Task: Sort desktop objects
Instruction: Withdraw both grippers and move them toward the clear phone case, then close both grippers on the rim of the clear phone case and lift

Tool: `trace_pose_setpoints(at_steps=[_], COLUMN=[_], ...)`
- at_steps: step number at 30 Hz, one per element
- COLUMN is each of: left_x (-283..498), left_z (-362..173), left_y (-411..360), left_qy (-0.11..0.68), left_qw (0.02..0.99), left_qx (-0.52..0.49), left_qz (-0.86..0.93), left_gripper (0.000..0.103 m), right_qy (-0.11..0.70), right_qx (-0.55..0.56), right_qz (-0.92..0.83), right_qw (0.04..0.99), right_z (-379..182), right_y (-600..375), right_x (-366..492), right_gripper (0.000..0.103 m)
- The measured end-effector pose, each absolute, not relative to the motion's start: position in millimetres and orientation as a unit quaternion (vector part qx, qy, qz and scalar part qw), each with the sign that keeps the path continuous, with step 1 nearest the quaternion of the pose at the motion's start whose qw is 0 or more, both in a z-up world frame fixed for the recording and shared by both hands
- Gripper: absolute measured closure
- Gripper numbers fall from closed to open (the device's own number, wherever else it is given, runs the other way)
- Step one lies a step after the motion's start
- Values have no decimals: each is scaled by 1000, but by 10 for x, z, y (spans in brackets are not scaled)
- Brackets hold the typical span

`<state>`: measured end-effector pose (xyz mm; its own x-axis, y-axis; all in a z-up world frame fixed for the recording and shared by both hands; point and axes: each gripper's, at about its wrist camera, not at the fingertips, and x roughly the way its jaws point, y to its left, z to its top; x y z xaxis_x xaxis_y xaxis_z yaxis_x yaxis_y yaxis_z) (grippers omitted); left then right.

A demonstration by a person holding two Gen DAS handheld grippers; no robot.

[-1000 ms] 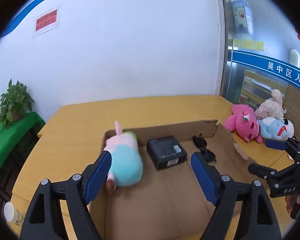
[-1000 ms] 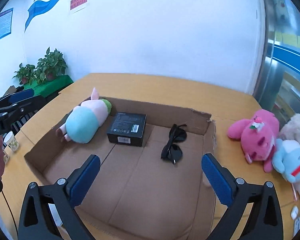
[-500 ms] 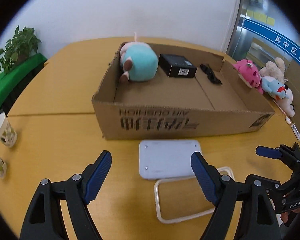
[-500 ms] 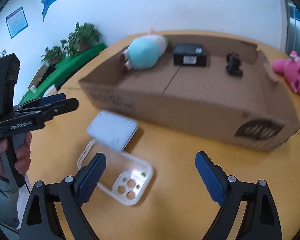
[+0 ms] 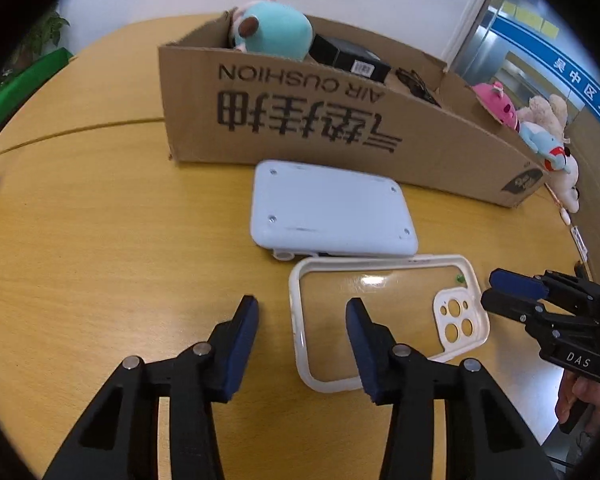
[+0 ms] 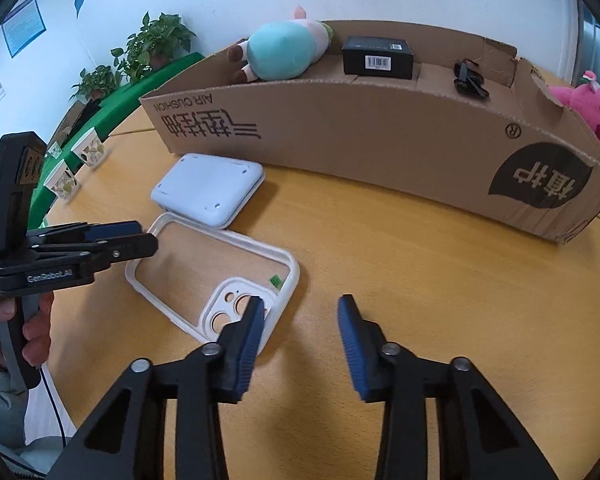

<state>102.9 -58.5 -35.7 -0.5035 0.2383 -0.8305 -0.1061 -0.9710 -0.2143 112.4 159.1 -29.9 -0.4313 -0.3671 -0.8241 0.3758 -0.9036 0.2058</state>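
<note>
Both grippers were seen angled down over the yellow table point(image 5: 100, 240), jaws closing, nothing pinched. The left gripper point(image 5: 302, 316) had its fingers point(image 5: 242, 336) partly spread, straddling the near-left rim of the clear phone case point(image 5: 384, 312), pads not pressed on it. The right gripper point(image 6: 300, 320) had its fingers point(image 6: 352, 340) partly spread over bare table, its left finger overlapping the case's camera-cutout corner; contact could not be told. The phone case point(image 6: 216, 264) lay flat on the table, just in front of the pale blue flat device point(image 5: 332, 212), which sat close against the front wall of the cardboard box point(image 5: 340, 120). In the box, a teal plush point(image 6: 288, 52), a black box point(image 6: 378, 58) and dark sunglasses point(image 6: 468, 78) were seen whole only in the right wrist view; in the left view they were partly hidden behind the wall. Paper cups point(image 6: 76, 164) and potted plants point(image 6: 156, 44) were shown in the right view only. Three plush toys point(image 5: 540, 132) beyond the box's right end were shown in the left view, while only the pink one point(image 6: 592, 112) was caught by the right. Each gripper was seen side-on in the other's view, held by a hand point(image 6: 20, 328).
</note>
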Motion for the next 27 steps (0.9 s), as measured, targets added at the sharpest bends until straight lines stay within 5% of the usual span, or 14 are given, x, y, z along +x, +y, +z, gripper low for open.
trace_pose_setpoints(at_steps=[2, 5, 13, 17, 21, 23, 27], left_x=[1022, 1018, 1010, 982, 964, 981, 979], left_z=[-364, -377, -393, -395, -395, -395, -385], left_y=[-556, -527, -435, -356, -238, -208, -188], left_qy=[-64, -65, -88, -90, -78, -78, -82], left_qw=[100, 106, 118, 114, 125, 127, 115], left_qx=[-491, -496, -501, -501, -503, -504, -501], left_qz=[863, 860, 853, 853, 851, 851, 854], left_gripper=[81, 91, 96, 97, 98, 98, 98], right_qy=[-2, -2, -49, -61, -51, -34, -25], right_qx=[482, 475, 479, 457, 479, 486, 483], right_qz=[-847, -854, -852, -864, -851, -849, -852], right_qw=[222, 211, 205, 203, 208, 207, 199], right_z=[-308, -300, -304, -180, -281, -337, -348], right_y=[1599, 1631, 1896, 1983, 1939, 1889, 1889], right_x=[1147, 1168, 1240, 1337, 1340, 1384, 1418], right_gripper=[77, 92, 89, 63, 71, 83, 87])
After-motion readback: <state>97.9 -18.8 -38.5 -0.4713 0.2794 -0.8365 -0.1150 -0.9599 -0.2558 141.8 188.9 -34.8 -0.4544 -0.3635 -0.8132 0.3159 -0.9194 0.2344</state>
